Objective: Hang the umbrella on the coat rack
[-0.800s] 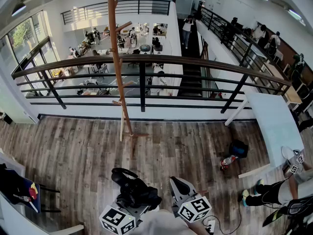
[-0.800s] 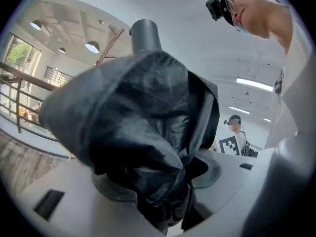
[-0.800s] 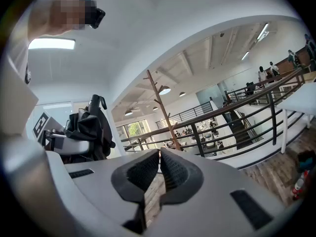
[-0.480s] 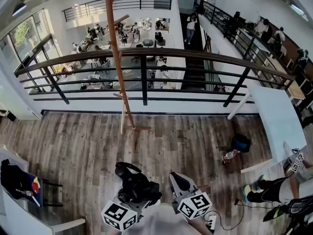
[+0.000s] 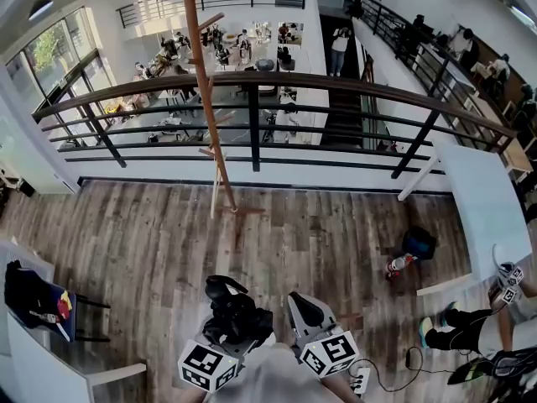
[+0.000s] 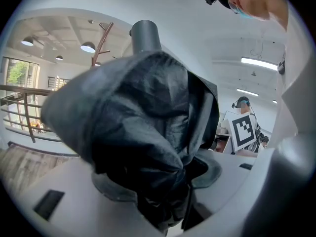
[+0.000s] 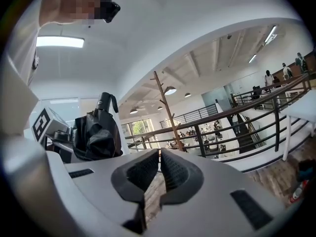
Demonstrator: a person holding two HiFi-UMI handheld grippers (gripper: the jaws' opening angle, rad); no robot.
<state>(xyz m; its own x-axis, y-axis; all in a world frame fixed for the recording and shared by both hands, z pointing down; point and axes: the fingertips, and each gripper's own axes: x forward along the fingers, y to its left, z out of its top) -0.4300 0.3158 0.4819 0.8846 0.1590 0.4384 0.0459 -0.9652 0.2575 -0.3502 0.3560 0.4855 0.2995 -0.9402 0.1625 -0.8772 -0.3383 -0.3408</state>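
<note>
Left gripper [image 6: 163,184] sat clamped wide around the bundled black umbrella [image 6: 140,132], handle poking upward, well short of the wooden coat rack [image 5: 206,99] at the railing [image 5: 352,86]. Just beside it, right gripper [image 7: 159,169] was pinched together, holding nothing.

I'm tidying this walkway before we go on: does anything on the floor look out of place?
A bottle seems to lie on its side on the wood floor, beside a dark bag near the white table. Nothing else stands out.
</note>
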